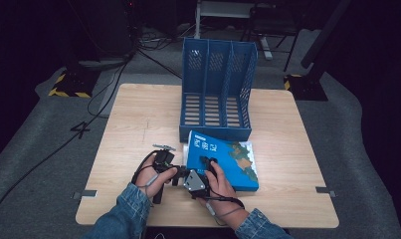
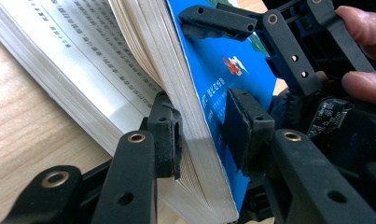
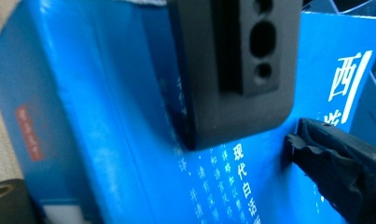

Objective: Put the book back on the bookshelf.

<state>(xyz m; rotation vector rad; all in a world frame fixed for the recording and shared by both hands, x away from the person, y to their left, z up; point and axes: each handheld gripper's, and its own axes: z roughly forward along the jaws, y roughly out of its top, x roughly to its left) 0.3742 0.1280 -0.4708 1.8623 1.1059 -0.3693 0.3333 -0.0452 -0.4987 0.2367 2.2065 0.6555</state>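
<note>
Pale wood makes up the surface [image 1: 138, 124], and at its far middle stands a blue file rack [image 1: 218, 89] with three upright compartments, all of them bare. The blue book [image 1: 223, 159] lies just in front of the rack, near the person's edge, so the filing itself looks not yet done: the book has to be raised, stood on end and slid into a slot. What has begun is the pick-up. In the left gripper view the front cover and a thick wad of pages are lifted off the open pages beneath, and the left gripper [image 2: 202, 126] has its jaws straddling that wad at the page edge, one pad under the pages and one facing the cover, with a slight gap at the cover side; they read as apart, not pressing. The right gripper [image 1: 208, 167] comes in over the cover from the near side, its hand [image 1: 223, 186] low on the book, and in its own view one jaw lies across the cover; whether it clamps anything I cannot tell. The left hand [image 1: 155, 179] rests just beside the book's left edge, both forearms close together.
</note>
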